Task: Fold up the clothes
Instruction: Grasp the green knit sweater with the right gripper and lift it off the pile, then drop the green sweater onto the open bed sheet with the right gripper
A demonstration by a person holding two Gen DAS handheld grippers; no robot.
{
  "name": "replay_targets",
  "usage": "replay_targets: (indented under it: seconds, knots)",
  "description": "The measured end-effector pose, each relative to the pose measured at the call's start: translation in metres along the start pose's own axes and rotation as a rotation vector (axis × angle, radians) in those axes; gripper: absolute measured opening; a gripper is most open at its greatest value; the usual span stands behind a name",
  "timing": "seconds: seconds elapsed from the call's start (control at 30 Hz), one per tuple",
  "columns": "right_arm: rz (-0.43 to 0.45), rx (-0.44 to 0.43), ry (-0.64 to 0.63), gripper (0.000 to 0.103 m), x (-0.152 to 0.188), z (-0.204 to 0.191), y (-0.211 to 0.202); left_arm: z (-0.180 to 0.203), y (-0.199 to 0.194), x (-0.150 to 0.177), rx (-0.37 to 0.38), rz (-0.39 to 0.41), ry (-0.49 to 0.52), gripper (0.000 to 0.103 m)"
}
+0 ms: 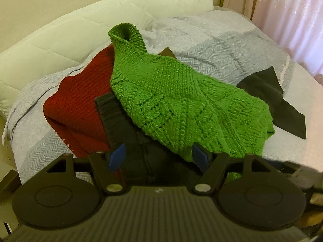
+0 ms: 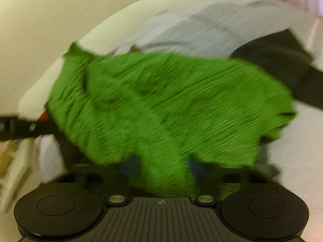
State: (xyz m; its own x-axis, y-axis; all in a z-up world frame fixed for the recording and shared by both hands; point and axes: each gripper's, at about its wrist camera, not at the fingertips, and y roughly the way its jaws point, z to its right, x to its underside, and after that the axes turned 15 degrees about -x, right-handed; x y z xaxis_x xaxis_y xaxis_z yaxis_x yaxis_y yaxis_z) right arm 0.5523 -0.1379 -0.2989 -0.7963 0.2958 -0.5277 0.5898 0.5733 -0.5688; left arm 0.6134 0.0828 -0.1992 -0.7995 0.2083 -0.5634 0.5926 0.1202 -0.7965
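A pile of clothes lies on the bed [image 1: 232,46]: a green sweater [image 1: 171,92] is draped on top of a red sweater [image 1: 80,100] and a dark garment [image 1: 133,141], with a black piece [image 1: 270,92] off to the side. The step in hand looks like picking the green sweater out of the pile. The left gripper [image 1: 159,155] hovers at its near hem, jaws wide apart and empty. The right gripper [image 2: 163,167] is blurred; green knit fills the gap between its jaws, though whether they pinch it I cannot tell. Next, the left jaws probably need a second hold on the hem, so both hands can lift the sweater clear and spread it flat.
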Motion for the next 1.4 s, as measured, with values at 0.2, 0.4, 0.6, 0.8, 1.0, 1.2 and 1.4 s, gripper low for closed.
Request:
replay_targets:
  seconds: [0.2, 0.4, 0.6, 0.8, 1.0, 1.2, 1.4]
  knots:
    - [0.067, -0.078, 0.043, 0.005, 0.005, -0.013, -0.029, -0.007, -0.011, -0.003, -0.007, 0.024, -0.02, 0.069]
    - [0.356, -0.316, 0.202, 0.005, -0.017, -0.027, -0.12, -0.018, -0.045, -0.008, -0.011, 0.074, -0.066, 0.069]
    - [0.574, -0.482, 0.261, 0.004, -0.029, -0.062, -0.202, -0.024, -0.095, -0.006, 0.016, 0.142, -0.099, 0.069]
    - [0.721, -0.445, 0.29, 0.004, -0.001, -0.097, -0.289, -0.016, -0.156, 0.006, 0.08, 0.216, -0.067, 0.069]
    - [0.885, -0.336, 0.269, 0.005, 0.054, -0.127, -0.402, 0.019, -0.213, 0.03, 0.182, 0.268, 0.014, 0.069]
    - [0.981, -0.145, 0.22, 0.005, 0.115, -0.166, -0.506, 0.075, -0.274, 0.066, 0.327, 0.309, 0.118, 0.069]
    - [0.97, 0.317, 0.259, 0.041, 0.193, -0.186, -0.588, 0.136, -0.329, 0.124, 0.456, 0.307, 0.258, 0.07]
